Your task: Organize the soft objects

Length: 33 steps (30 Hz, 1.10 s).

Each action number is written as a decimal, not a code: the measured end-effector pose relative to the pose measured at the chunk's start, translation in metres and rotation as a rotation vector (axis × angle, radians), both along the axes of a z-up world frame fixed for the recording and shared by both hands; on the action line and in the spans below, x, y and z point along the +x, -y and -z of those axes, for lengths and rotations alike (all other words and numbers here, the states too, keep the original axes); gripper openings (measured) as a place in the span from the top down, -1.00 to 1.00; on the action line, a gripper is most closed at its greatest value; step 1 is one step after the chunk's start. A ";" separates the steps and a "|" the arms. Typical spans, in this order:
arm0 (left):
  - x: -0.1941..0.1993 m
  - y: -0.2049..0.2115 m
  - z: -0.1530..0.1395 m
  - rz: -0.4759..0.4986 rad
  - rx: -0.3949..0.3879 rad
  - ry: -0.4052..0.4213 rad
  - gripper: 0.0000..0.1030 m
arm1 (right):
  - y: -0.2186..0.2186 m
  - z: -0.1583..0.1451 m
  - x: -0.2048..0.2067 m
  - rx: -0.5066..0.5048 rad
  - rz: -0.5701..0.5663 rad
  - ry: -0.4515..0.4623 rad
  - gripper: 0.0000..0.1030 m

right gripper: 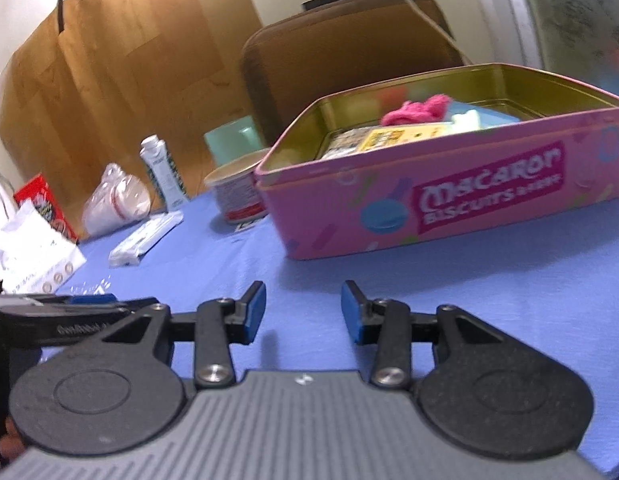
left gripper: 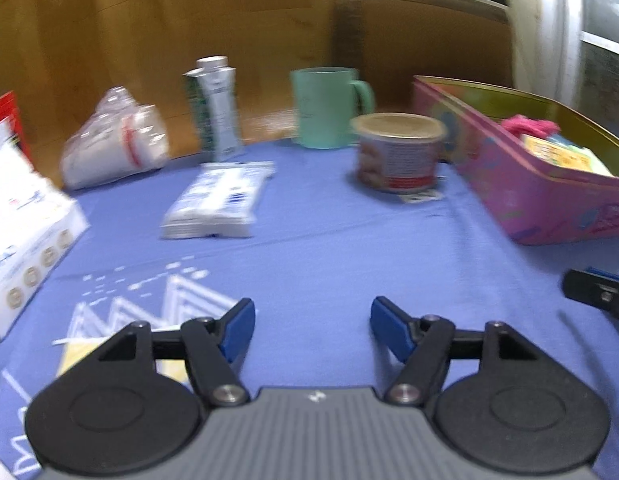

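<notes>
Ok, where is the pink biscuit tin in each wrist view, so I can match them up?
Left wrist: pink biscuit tin at the right edge, partly cut off.
Right wrist: pink biscuit tin right of centre, label facing the camera.
Shared landmark: the round tub just left of it.

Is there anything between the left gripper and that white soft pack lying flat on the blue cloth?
Nothing visible. The left gripper is open, and only bare blue tablecloth lies between it and the white pack.
</notes>
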<state>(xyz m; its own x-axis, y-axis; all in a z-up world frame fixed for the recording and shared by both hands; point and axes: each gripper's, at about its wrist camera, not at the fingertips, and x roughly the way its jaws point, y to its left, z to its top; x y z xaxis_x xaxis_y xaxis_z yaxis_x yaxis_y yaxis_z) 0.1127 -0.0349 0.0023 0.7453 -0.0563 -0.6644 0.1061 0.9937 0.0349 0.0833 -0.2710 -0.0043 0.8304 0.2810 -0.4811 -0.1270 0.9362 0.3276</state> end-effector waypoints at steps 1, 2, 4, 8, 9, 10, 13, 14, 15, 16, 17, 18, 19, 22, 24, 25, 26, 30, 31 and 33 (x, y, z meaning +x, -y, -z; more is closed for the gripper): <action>0.001 -0.006 0.001 -0.014 -0.004 0.002 -0.34 | -0.003 0.000 0.000 -0.006 -0.004 0.000 0.14; 0.001 -0.012 0.002 -0.030 -0.005 0.006 -0.37 | -0.005 0.001 0.001 -0.015 -0.006 0.001 0.13; 0.001 -0.020 0.003 -0.049 0.009 0.020 -0.43 | -0.008 0.000 0.001 -0.012 -0.006 -0.002 0.12; 0.000 -0.030 0.005 -0.080 0.040 0.050 -0.45 | -0.019 0.000 0.000 -0.022 -0.027 -0.005 0.12; -0.001 -0.033 0.006 -0.084 0.044 0.056 -0.46 | -0.022 0.000 -0.001 -0.026 -0.035 -0.004 0.12; -0.001 -0.034 0.006 -0.085 0.040 0.056 -0.46 | -0.025 0.000 -0.001 -0.031 -0.041 -0.004 0.12; 0.000 -0.037 0.006 -0.086 0.026 0.056 -0.46 | -0.033 0.000 -0.003 -0.054 -0.052 0.003 0.12; -0.001 -0.037 0.006 -0.086 0.025 0.056 -0.45 | -0.034 0.000 -0.003 -0.056 -0.054 0.005 0.12; -0.001 -0.036 0.007 -0.086 0.023 0.057 -0.45 | -0.035 0.000 -0.004 -0.058 -0.052 0.006 0.12; 0.000 -0.037 0.007 -0.086 0.021 0.057 -0.45 | -0.035 0.001 -0.004 -0.058 -0.050 0.008 0.13; 0.000 -0.037 0.007 -0.086 0.018 0.056 -0.45 | -0.034 0.001 -0.004 -0.056 -0.045 0.009 0.14; 0.000 -0.037 0.007 -0.086 0.016 0.056 -0.45 | -0.033 0.001 -0.005 -0.051 -0.040 0.010 0.14; -0.001 -0.038 0.007 -0.087 0.014 0.056 -0.45 | -0.032 0.001 -0.005 -0.048 -0.034 0.011 0.14; -0.001 -0.037 0.008 -0.084 0.011 0.057 -0.45 | -0.031 0.002 -0.006 -0.040 -0.017 0.016 0.13; -0.002 -0.037 0.008 -0.081 0.010 0.058 -0.44 | -0.031 0.002 -0.007 -0.036 -0.006 0.020 0.13; -0.002 -0.037 0.008 -0.078 0.008 0.059 -0.43 | -0.031 0.002 -0.008 -0.034 -0.001 0.021 0.13; -0.002 -0.037 0.008 -0.074 0.005 0.060 -0.42 | -0.030 0.002 -0.008 -0.031 0.004 0.023 0.13; -0.005 -0.036 0.007 -0.047 -0.004 0.069 -0.38 | -0.028 0.002 -0.008 -0.016 0.019 0.026 0.13; -0.005 -0.035 0.007 -0.040 -0.001 0.071 -0.38 | -0.028 0.002 -0.008 -0.013 0.021 0.025 0.13; -0.006 -0.032 0.007 -0.021 0.005 0.076 -0.38 | -0.028 0.002 -0.008 -0.012 0.021 0.024 0.13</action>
<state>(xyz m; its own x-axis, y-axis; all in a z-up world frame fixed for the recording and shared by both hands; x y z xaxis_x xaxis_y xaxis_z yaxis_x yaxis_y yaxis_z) 0.1065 -0.0028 -0.0043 0.7943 -0.0374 -0.6063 0.0825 0.9955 0.0466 0.0749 -0.2429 -0.0065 0.8474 0.2575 -0.4642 -0.1144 0.9425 0.3140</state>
